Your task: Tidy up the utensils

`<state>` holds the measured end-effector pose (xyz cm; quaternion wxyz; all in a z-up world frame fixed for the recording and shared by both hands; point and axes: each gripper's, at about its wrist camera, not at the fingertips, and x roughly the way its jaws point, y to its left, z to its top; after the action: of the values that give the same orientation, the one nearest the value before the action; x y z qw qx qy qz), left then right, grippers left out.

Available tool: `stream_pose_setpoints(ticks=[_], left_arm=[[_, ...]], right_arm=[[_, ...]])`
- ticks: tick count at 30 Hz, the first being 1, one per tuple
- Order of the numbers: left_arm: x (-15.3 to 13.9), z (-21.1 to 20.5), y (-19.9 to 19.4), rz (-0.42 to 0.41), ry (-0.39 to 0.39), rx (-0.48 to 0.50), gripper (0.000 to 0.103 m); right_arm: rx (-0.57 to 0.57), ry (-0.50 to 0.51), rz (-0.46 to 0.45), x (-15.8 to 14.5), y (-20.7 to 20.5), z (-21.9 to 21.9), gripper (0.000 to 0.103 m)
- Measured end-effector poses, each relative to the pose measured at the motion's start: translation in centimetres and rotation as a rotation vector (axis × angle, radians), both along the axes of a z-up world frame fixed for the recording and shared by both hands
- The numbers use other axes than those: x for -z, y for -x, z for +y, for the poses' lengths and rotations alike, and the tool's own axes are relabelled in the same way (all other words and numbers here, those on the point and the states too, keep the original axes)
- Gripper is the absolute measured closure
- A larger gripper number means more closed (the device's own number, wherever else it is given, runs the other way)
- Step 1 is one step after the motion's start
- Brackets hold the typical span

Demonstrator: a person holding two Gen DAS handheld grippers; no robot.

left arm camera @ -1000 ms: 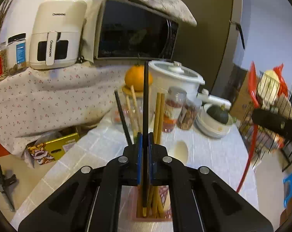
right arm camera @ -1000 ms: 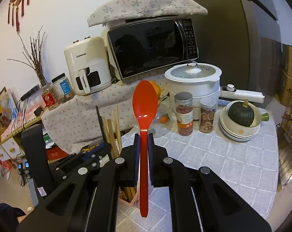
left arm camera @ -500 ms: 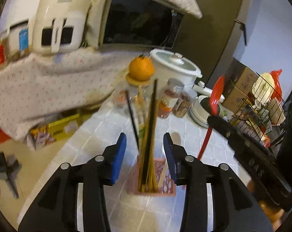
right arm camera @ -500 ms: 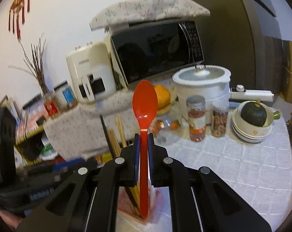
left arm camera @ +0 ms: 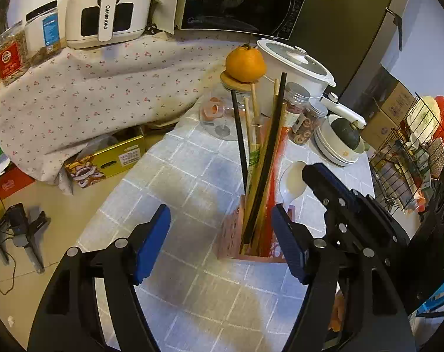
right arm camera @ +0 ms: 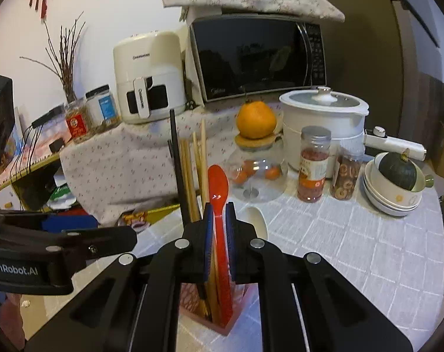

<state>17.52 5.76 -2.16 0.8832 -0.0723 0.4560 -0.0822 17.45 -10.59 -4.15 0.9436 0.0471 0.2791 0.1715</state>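
A pink utensil holder [left arm camera: 236,243] stands on the checked tablecloth and holds black chopsticks [left arm camera: 264,170] and several wooden chopsticks [left arm camera: 251,146]. My left gripper [left arm camera: 220,243] is open and empty, its jaws spread on either side of the holder. My right gripper [right arm camera: 219,231] is shut on a red spoon [right arm camera: 219,193], whose handle reaches down into the holder [right arm camera: 222,316]. A white spoon [left arm camera: 292,179] sits by the holder, behind the right gripper.
Behind the holder stand a glass jar with an orange [right arm camera: 255,120] on top, two spice jars [right arm camera: 313,164], a white pot [right arm camera: 324,117] and stacked bowls with a squash [right arm camera: 398,173]. A microwave [right arm camera: 257,55] and air fryer [right arm camera: 148,76] are at the back. A wire rack [left arm camera: 413,152] is right.
My left gripper has let go of the black chopstick, opened wide and pulled back. My right gripper has lowered the red spoon into the holder.
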Motion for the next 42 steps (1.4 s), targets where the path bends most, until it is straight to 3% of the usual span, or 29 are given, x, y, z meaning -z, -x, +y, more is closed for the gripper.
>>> stream_pose_setpoints(ticks=[6, 13, 16, 19, 21, 25, 27, 30, 35, 42], left_arm=[[0.0, -0.7, 1.2, 0.014, -0.031, 0.031, 0.035], [-0.9, -1.6, 3.6, -0.001, -0.045, 0.074, 0.033], [-2.0, -2.4, 5.8, -0.029, -0.061, 0.097, 0.022], [-2.4, -2.8, 8.7, -0.038, -0.091, 0.111, 0.015], [-2.4, -2.8, 10.5, -0.022, -0.112, 0.106, 0.009], [-3.3, -2.2, 14.2, -0.012, -0.121, 0.107, 0.007], [-4.2, -1.9, 16.0, -0.038, -0.11, 0.114, 0.007], [-5.8, -1.6, 18.4, -0.088, -0.117, 0.111, 0.007], [-7.7, -1.5, 20.8, -0.092, -0.136, 0.114, 0.007], [-9.5, -1.4, 22.6, -0.122, -0.14, 0.124, 0.007]], right_arm=[[0.016, -0.011, 0.055, -1.1, 1.8, -1.4, 0.092], [0.065, -0.032, 0.137, -2.9, 7.0, -3.5, 0.092], [0.063, -0.05, 0.22, -3.5, 9.8, -3.9, 0.082], [0.034, -0.03, 0.235, -4.5, 13.1, -3.7, 0.076], [0.035, -0.04, 0.256, -4.9, 15.2, -3.9, 0.052], [0.06, -0.019, 0.279, -5.8, 19.5, -4.0, 0.036], [0.072, -0.009, 0.277, -6.3, 21.1, -4.1, 0.024], [0.075, 0.01, 0.281, -7.5, 23.5, -3.9, 0.014], [0.083, 0.048, 0.269, -9.8, 25.1, -3.5, 0.007], [0.096, 0.088, 0.26, -11.5, 25.4, -3.3, 0.007]])
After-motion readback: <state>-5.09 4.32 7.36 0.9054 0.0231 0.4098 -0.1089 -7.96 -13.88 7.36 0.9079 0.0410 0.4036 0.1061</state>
